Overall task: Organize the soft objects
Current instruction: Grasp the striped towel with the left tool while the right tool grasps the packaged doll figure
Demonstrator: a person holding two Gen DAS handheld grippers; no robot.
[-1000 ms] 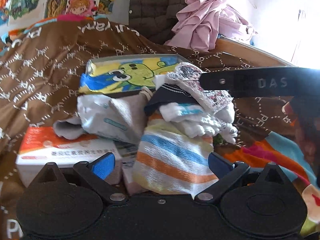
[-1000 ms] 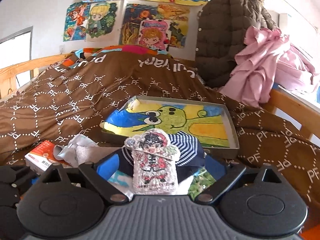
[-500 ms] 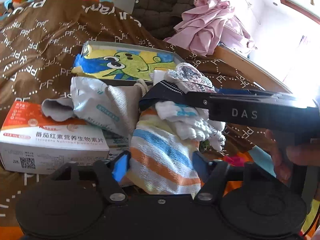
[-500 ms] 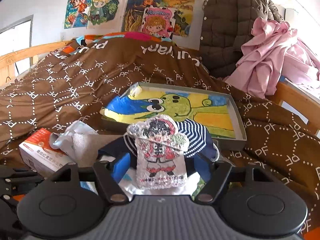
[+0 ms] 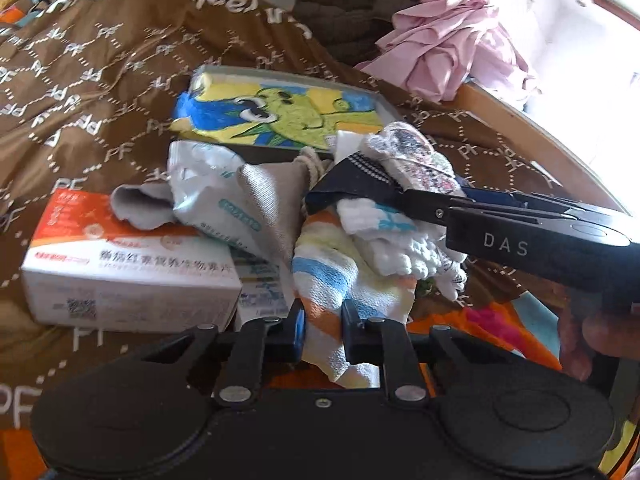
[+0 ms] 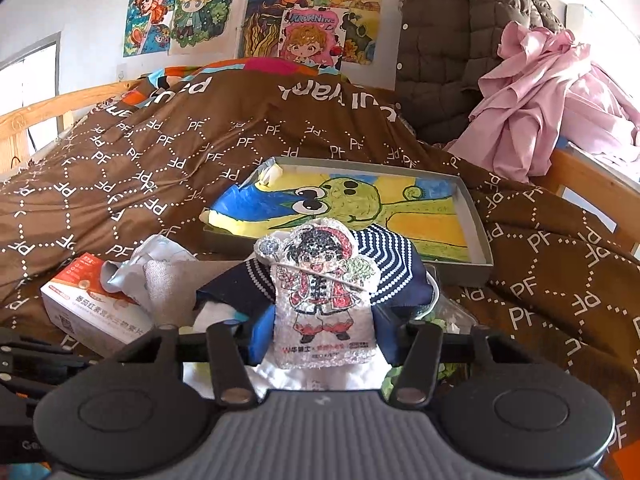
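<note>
The left gripper (image 5: 323,330) is seen at the lower centre of the left wrist view, and its two blue-padded fingers are closed on the lower end of a striped sock (image 5: 348,292), which has orange, blue and yellow bands. This sock lies in the middle of the frame, at the front of a small pile of soft things on the brown bedspread (image 5: 100,92).

The right gripper (image 6: 323,334) is shown in the lower centre of the right wrist view. Between its fingers a dark blue sock (image 6: 394,276) with a white dotted band is clamped, and in front of it a cartoon figure patch (image 6: 322,284) is pressed; it cannot be told whether the patch is gripped alone or together with the sock. In the left wrist view the same gripper is seen coming in from the right edge, held by a hand (image 5: 588,336) at the lower right.

A white sock (image 5: 384,236) is placed below the dark one, touching the striped sock. A grey cloth (image 5: 260,200) lies left of centre, partly over an orange and white box (image 5: 128,268) at the left. Behind the pile, in the upper centre, a shallow tray with a green cartoon drawing (image 6: 360,208) is resting on the bedspread. A pink garment (image 6: 536,108) is heaped at the upper right.
</note>
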